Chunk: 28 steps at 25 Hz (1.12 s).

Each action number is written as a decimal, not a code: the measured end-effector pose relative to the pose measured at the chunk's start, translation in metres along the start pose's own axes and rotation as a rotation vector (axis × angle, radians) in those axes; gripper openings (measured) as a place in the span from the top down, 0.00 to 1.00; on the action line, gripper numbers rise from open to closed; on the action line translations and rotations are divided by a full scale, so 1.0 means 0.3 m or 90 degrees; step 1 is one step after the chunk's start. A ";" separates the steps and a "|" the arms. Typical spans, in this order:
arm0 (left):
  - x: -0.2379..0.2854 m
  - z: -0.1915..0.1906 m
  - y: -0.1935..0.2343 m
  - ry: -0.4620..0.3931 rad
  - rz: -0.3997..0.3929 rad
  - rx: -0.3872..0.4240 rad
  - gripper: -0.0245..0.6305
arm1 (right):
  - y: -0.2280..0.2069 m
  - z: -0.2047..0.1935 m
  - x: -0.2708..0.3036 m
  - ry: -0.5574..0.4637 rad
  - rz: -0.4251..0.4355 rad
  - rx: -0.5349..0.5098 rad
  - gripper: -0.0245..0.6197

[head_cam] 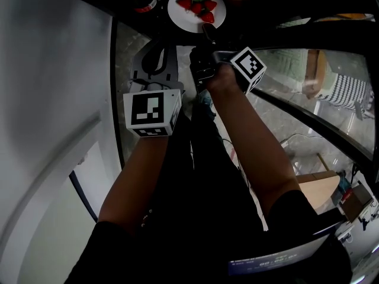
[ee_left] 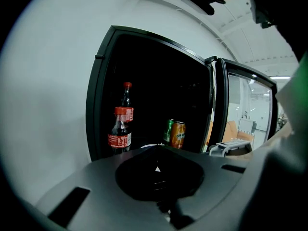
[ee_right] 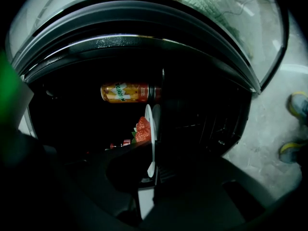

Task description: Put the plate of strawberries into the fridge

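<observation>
A white plate point(head_cam: 177, 10) with several red strawberries point(head_cam: 198, 6) is at the top of the head view, inside the dark open fridge point(ee_left: 159, 81). My right gripper point(head_cam: 208, 33) is shut on the plate's near rim. In the right gripper view the plate point(ee_right: 154, 129) is edge-on between the jaws of the right gripper point(ee_right: 153, 170), with strawberries point(ee_right: 142, 129) on its left face. My left gripper point(head_cam: 155, 55) hangs left of the plate, outside the fridge opening. It holds nothing, and in its own view the left gripper point(ee_left: 159, 150) has its jaws together.
Two cola bottles point(ee_left: 120, 129) stand at the fridge's left, with a green can point(ee_left: 169, 130) and an orange can point(ee_left: 178, 134) further in. The glass fridge door point(head_cam: 308, 93) stands open at the right. A person's shoes point(ee_right: 293, 124) are on the floor.
</observation>
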<state>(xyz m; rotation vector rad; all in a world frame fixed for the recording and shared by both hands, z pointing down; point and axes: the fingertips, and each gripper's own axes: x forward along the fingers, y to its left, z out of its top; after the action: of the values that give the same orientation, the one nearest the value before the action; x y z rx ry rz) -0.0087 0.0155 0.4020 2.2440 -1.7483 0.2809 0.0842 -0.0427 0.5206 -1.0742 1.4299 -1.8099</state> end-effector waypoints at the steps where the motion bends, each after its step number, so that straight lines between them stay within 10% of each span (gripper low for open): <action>1: 0.007 -0.020 0.002 0.004 0.000 -0.001 0.96 | -0.015 0.007 0.013 -0.002 0.001 0.001 0.93; 21: 0.030 -0.093 0.027 0.026 0.003 -0.009 0.96 | -0.015 -0.003 0.032 0.013 0.001 -0.058 0.84; 28: 0.039 -0.109 0.041 0.031 0.008 -0.011 0.96 | 0.004 -0.015 -0.006 0.041 -0.028 -0.311 0.84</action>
<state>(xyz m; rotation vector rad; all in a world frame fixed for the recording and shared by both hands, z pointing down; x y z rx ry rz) -0.0170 0.0132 0.4377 2.1961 -1.7345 0.3197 0.0812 -0.0393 0.5185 -1.2959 1.9629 -1.5708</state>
